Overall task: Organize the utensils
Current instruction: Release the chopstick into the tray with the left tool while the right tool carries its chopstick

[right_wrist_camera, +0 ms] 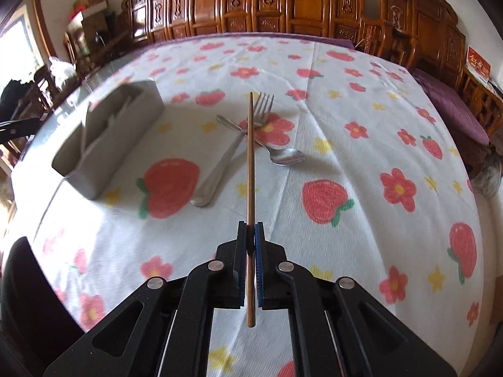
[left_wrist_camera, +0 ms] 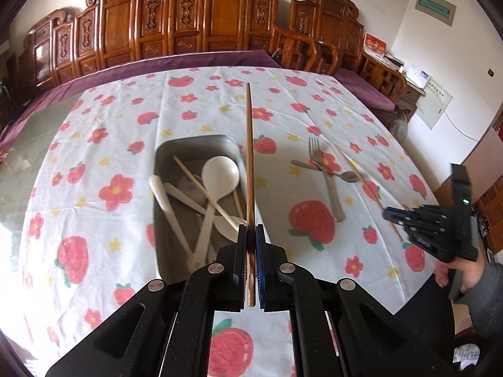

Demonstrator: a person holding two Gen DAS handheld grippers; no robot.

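Observation:
My left gripper (left_wrist_camera: 250, 229) is shut on a dark brown chopstick (left_wrist_camera: 249, 157), which points away over the right edge of the grey tray (left_wrist_camera: 195, 139). White spoons (left_wrist_camera: 220, 169) and pale chopsticks lie in that tray. My right gripper (right_wrist_camera: 250, 226) is shut on a second brown chopstick (right_wrist_camera: 250, 157), held above a metal fork (right_wrist_camera: 220, 163) and a metal spoon (right_wrist_camera: 284, 156) that lie crossed on the cloth. The left wrist view shows the right gripper (left_wrist_camera: 388, 213) at the far right, with its chopstick (left_wrist_camera: 373, 199) slanting over the table.
A flower-and-strawberry tablecloth (left_wrist_camera: 103, 188) covers the round table. The grey tray (right_wrist_camera: 125, 144) stands left of the fork in the right wrist view. Carved wooden chairs (left_wrist_camera: 220, 22) line the far side. A person's hand and grey sleeve (left_wrist_camera: 471, 276) hold the right gripper.

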